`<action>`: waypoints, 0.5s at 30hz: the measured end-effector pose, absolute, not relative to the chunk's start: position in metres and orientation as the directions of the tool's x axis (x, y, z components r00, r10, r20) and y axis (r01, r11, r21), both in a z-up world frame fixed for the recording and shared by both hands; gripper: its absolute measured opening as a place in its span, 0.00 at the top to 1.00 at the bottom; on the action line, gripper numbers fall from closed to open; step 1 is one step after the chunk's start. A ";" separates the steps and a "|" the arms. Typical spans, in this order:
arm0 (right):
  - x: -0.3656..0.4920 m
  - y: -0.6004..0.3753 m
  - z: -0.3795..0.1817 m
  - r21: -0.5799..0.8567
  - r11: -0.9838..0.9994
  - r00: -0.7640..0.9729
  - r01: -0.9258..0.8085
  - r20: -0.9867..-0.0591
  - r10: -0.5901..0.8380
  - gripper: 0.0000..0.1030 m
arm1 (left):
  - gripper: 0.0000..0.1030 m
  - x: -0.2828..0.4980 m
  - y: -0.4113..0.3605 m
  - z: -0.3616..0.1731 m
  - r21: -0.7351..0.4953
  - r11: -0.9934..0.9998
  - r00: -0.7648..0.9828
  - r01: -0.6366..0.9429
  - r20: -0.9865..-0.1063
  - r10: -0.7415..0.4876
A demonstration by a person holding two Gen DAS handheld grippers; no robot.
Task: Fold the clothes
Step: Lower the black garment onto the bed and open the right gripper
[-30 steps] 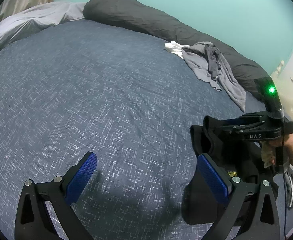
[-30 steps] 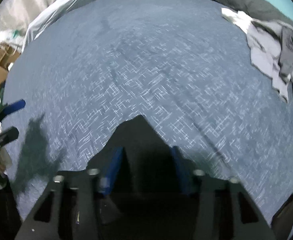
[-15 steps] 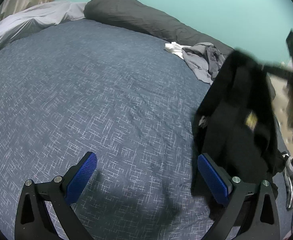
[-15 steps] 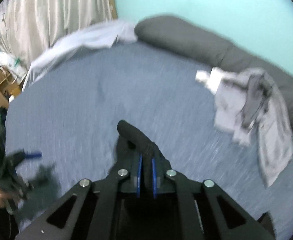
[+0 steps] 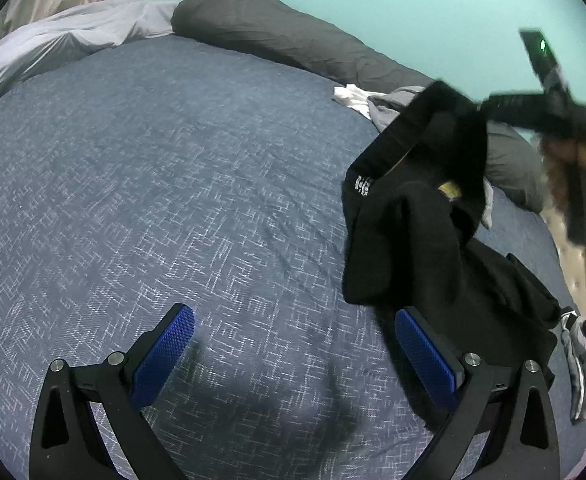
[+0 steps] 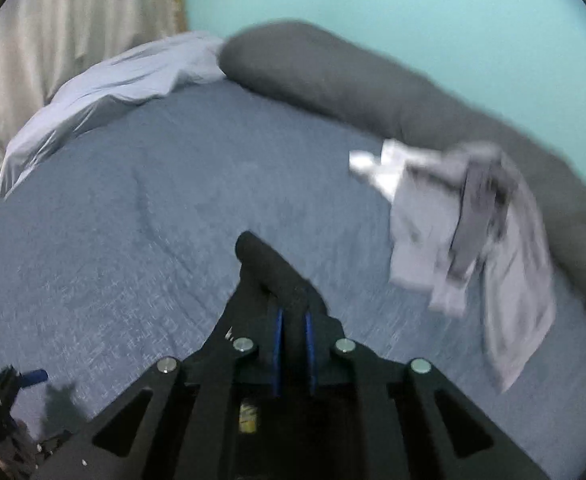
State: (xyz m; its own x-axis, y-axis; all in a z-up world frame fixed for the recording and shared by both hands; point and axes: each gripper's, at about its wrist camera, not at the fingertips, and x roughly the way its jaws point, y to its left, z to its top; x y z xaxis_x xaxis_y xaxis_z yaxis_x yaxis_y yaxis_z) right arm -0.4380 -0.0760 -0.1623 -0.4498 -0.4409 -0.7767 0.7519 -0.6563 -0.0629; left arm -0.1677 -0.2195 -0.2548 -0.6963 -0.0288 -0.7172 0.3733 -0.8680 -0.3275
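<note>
Black garment [image 5: 417, 236]; blue white-flecked bedspread [image 5: 173, 184]; grey pillow [image 5: 285, 40]; teal wall [image 5: 413, 8].

You work over a bed [image 5: 141, 184] spread with a blue cover flecked in white. Along its far edge lies a long dark grey bolster [image 5: 277, 40], with a pale grey sheet [image 5: 65, 36] bunched at the far left corner. Near the bolster rests a heap of grey and white clothes [image 6: 465, 216]

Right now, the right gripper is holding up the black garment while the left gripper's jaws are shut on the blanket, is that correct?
Not quite: the left gripper has its jaws wide open with nothing between them, as the left wrist view shows. The right gripper does hold up the black garment.
</note>
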 end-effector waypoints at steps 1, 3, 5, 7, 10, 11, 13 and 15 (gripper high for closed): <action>-0.439 -0.072 -0.171 -0.050 -0.671 -0.451 0.740 -0.777 -0.439 0.85 | 0.00 -0.168 -0.220 -0.256 -0.328 -0.867 -0.694 0.375 -0.719 -0.028; -0.442 -0.062 -0.185 -0.031 -0.700 -0.457 0.714 -0.778 -0.431 0.82 | 0.00 -0.168 -0.221 -0.257 -0.329 -0.866 -0.691 0.377 -0.722 -0.027; -0.448 -0.051 -0.193 -0.034 -0.741 -0.479 0.671 -0.782 -0.398 0.80 | 0.00 -0.169 -0.220 -0.257 -0.328 -0.867 -0.690 0.376 -0.723 -0.026; -0.447 -0.036 -0.185 -0.030 -0.774 -0.514 0.632 -0.763 -0.391 0.78 | 0.00 -0.169 -0.219 -0.257 -0.327 -0.868 -0.690 0.373 -0.724 -0.024; -0.446 -0.012 -0.172 -0.019 -0.820 -0.566 0.573 -0.732 -0.378 0.74 | 0.00 -0.171 -0.215 -0.257 -0.318 -0.875 -0.688 0.365 -0.725 -0.024; -0.445 -0.005 -0.168 -0.004 -0.823 -0.568 0.567 -0.726 -0.388 0.72 | 0.00 -0.171 -0.214 -0.257 -0.317 -0.876 -0.688 0.364 -0.726 -0.023; -0.442 0.009 -0.160 0.029 -0.828 -0.568 0.560 -0.714 -0.409 0.68 | 0.00 -0.171 -0.212 -0.257 -0.318 -0.876 -0.689 0.362 -0.725 -0.022; -0.430 0.023 -0.152 0.065 -0.814 -0.551 0.578 -0.704 -0.447 0.68 | 0.00 -0.170 -0.211 -0.256 -0.319 -0.876 -0.690 0.361 -0.723 -0.022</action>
State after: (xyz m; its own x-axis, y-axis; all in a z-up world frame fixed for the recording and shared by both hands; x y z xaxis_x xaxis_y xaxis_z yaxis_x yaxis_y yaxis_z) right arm -0.4295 0.0229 -0.1520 -0.5510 -0.4474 -0.7045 0.5775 -0.8138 0.0651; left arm -0.1697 -0.2111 -0.2560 -0.6903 -0.0215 -0.7232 0.3614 -0.8762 -0.3188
